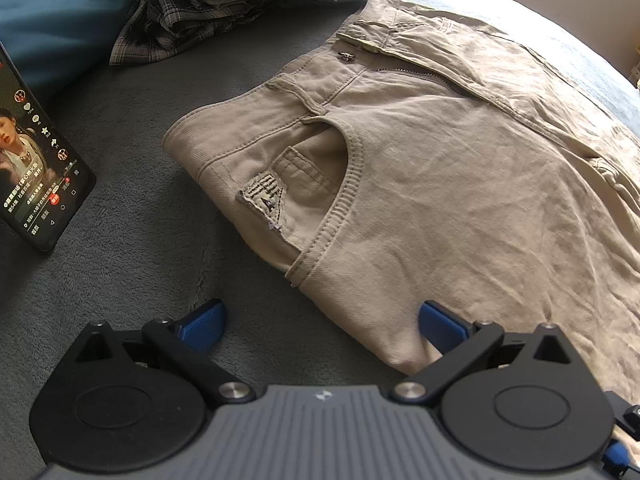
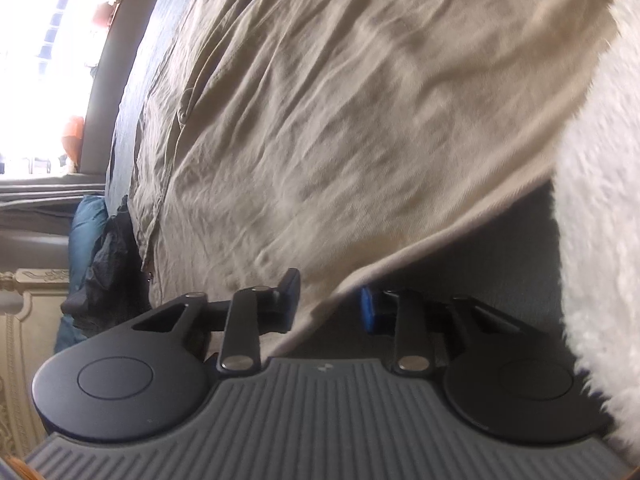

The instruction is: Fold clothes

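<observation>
Count: one pair of beige cotton trousers (image 1: pixel 420 184); one black smartphone with lit screen (image 1: pixel 40 160); one heap of dark checked and grey clothes (image 1: pixel 208 4); two black two-finger grippers, left (image 1: pixel 320 326) and right (image 2: pixel 330 308); one blue pillow (image 1: pixel 60 12)

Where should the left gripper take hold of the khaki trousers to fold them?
Probably the near side hem of the khaki trousers, just below the front pocket. That edge lies flat on the grey blanket between the open fingers of the left gripper, so come in low from the blanket side.
</observation>
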Available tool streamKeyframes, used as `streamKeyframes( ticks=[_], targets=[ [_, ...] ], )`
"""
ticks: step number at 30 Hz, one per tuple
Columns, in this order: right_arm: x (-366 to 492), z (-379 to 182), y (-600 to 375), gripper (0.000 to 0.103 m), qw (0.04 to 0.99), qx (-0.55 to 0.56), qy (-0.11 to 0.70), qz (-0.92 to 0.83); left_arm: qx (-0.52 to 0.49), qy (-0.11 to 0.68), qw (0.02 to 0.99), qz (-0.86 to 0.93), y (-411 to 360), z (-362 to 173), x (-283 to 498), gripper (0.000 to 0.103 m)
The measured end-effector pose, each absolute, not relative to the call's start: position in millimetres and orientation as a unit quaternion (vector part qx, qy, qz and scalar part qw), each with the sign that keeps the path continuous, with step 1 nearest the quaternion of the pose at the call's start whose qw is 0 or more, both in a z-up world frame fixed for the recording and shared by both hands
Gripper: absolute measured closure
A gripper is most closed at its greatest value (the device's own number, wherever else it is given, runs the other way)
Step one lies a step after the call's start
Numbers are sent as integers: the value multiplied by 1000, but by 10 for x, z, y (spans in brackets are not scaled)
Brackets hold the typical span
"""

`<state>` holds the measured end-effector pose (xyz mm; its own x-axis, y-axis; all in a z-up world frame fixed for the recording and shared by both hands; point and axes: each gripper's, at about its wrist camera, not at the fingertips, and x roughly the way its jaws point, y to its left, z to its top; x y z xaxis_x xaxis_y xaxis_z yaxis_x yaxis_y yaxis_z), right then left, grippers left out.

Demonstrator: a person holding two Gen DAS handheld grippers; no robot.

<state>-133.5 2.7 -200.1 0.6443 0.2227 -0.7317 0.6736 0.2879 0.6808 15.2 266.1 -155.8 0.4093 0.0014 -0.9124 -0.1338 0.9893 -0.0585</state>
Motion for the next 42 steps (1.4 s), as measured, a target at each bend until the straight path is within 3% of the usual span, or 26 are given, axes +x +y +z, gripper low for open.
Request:
streamKeyframes(
  ticks=[5,10,23,42],
  targets=[
    [-1314,-1932,23,94,726,548,387,-153,-61,542,837,40,2675,-1563,149,0],
    [-1272,-1761,6,97,764,511,369,-136,-66,541,837,35,2689,-1573,144,0],
    [-1157,-1629,-86,98,803,460,363,-108,-123,522,844,11,2872,-1522,91,0],
    [-1144,-1758,-140,97,798,466,371,-84,-64,505,861,8,2734,-1628,85,0]
  ],
)
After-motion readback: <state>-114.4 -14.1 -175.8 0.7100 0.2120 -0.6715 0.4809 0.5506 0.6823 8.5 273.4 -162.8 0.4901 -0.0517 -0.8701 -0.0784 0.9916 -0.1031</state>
